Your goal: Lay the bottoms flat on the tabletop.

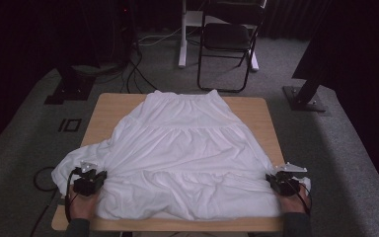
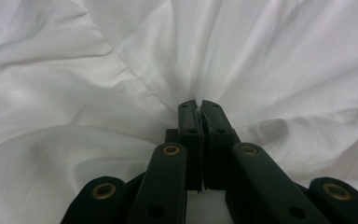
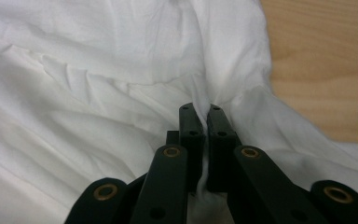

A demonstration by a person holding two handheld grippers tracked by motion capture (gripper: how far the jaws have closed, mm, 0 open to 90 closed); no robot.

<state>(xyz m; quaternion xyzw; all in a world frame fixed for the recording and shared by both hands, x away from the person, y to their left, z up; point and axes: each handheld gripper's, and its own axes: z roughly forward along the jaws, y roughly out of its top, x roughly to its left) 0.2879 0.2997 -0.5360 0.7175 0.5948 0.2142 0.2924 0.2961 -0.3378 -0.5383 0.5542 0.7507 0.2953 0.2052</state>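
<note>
On the wooden worktop (image 1: 106, 106) a white tiered skirt (image 1: 182, 148) is lying spread flat, its waistband at the far edge and its wide hem toward the person. At the hem's left corner the left claw (image 1: 93, 178) is pinching a fold of the cloth, jaws clamped together on it (image 2: 198, 105). At the right corner the right claw (image 1: 279, 180) is gripping the fabric likewise (image 3: 204, 112), beside bare wood at the worktop's edge

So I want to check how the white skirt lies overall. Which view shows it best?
The high view: the whole white skirt shows spread over the table, waistband far, hem near. The left and right gripper views show only bunched folds pinched in the left tongs and right tongs.
</note>
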